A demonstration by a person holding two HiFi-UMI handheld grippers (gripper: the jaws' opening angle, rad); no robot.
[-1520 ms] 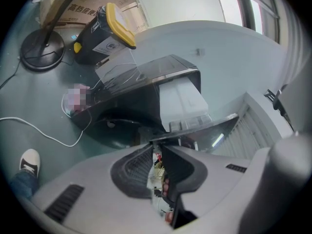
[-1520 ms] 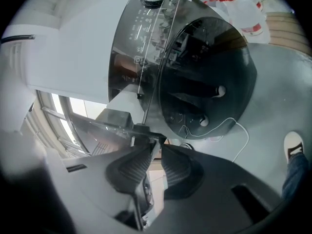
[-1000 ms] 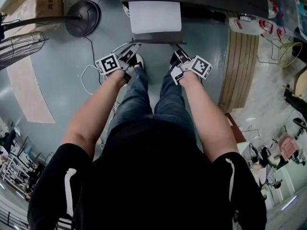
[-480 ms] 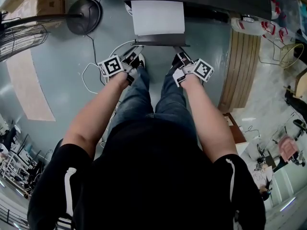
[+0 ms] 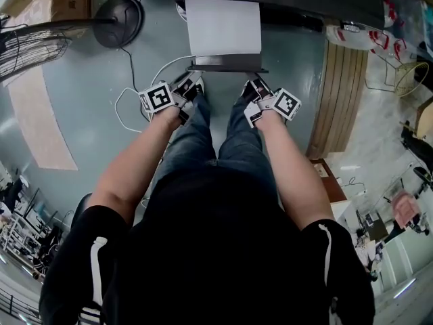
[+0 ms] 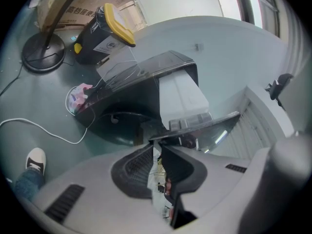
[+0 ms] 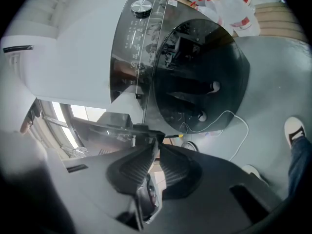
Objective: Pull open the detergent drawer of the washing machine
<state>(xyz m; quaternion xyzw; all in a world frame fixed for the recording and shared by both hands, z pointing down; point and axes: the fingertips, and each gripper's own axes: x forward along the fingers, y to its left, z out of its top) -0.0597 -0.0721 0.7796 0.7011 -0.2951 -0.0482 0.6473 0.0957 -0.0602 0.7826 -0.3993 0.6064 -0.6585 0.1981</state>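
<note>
Your left gripper (image 6: 156, 142) is clamped on the glossy dark front panel (image 5: 226, 63) of the white plastic detergent drawer (image 5: 223, 27). Your right gripper (image 7: 157, 143), jaws just tightened, pinches it too.

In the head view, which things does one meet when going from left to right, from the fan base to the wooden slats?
fan base → left claw → detergent drawer → right claw → wooden slats
</note>
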